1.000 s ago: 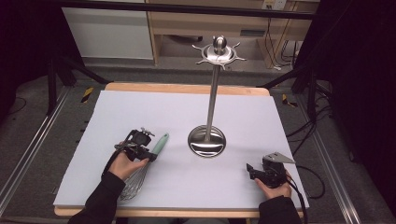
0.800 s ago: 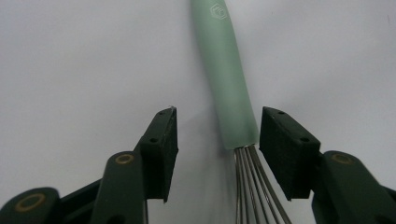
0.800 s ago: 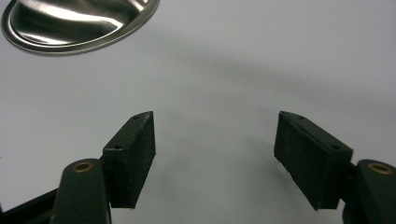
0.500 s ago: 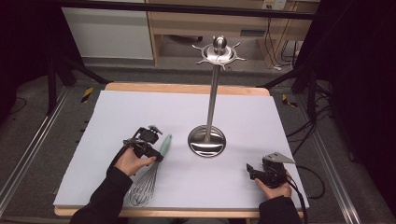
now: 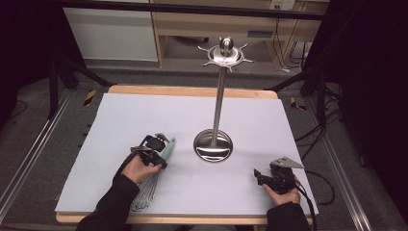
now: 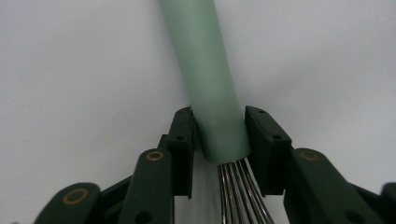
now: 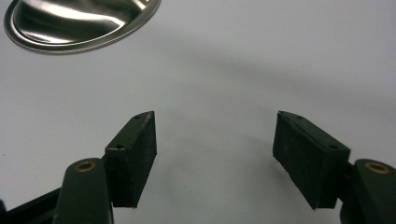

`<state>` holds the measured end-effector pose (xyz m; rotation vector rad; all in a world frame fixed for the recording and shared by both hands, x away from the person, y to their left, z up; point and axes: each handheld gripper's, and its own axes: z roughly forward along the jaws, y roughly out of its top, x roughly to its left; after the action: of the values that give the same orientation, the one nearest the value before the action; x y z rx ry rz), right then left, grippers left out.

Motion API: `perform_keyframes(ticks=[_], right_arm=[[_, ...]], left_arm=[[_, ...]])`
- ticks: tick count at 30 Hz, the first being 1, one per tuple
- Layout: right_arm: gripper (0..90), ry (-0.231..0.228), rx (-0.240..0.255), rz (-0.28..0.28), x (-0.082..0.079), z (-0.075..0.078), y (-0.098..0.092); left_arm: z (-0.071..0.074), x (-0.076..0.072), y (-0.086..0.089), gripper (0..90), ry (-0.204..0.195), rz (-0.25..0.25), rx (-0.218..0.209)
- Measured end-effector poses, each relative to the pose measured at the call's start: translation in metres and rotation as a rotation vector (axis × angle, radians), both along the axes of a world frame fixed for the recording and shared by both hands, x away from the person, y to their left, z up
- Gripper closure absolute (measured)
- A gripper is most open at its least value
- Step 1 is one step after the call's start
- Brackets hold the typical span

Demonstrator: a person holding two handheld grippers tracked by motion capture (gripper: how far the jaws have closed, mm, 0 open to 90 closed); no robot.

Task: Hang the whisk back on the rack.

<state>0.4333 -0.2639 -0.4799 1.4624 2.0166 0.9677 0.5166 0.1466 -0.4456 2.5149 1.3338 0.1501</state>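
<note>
So on the left, my left gripper (image 5: 159,151) is clamped around the whisk (image 5: 155,176), right at the bottom end of the mint green handle (image 6: 210,79) where the wires (image 6: 240,193) come out. Both pads are pressed against the handle in the left gripper view. I'd guess grabbing it low near the wires keeps the top of the handle free, probably so it can go up on one of the hooks. The whisk sits near the front-left of the white mat (image 5: 120,115), wire end toward me, handle pointing off toward the stand's base.

Moving right, the steel utensil stand (image 5: 218,96) sits mid-table, round base (image 7: 79,21) flat on the mat, hooks up top bare.

Far right, my right gripper (image 5: 269,177) rests near the front-right corner, jaws spread wide with nothing between them. Looks parked out of the way.

Versus a second ago: my left hand and the whisk have shifted right and a bit forward, closer to the base. Right hand hasn't budged.
</note>
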Motion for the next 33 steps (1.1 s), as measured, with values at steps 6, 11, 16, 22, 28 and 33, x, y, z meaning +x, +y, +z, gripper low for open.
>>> perform_keyframes(ticks=[6,11,16,22,28,33], right_arm=[[31.0,0.002,-0.001,0.002,0.0,0.0,0.0],[31.7,0.002,-0.005,0.004,0.001,-0.001,0.0],[32.0,0.004,-0.004,0.006,0.001,-0.001,0.0],[32.0,0.003,-0.002,0.005,0.001,0.0,0.0],[32.0,0.006,0.006,0.007,0.0,0.0,0.0],[32.0,0.004,-0.002,0.005,0.001,0.0,0.0]], left_arm=[[0.0,0.0,-0.001,65.9,0.003,0.038,0.001],[0.0,-0.001,0.001,67.9,-0.006,0.046,-0.011],[0.005,-0.005,0.006,68.8,-0.035,0.04,-0.06],[0.017,-0.014,0.011,69.1,-0.081,0.033,-0.106],[0.028,-0.027,0.018,69.1,-0.148,0.027,-0.168],[0.036,-0.039,0.024,69.2,-0.213,0.023,-0.211]])
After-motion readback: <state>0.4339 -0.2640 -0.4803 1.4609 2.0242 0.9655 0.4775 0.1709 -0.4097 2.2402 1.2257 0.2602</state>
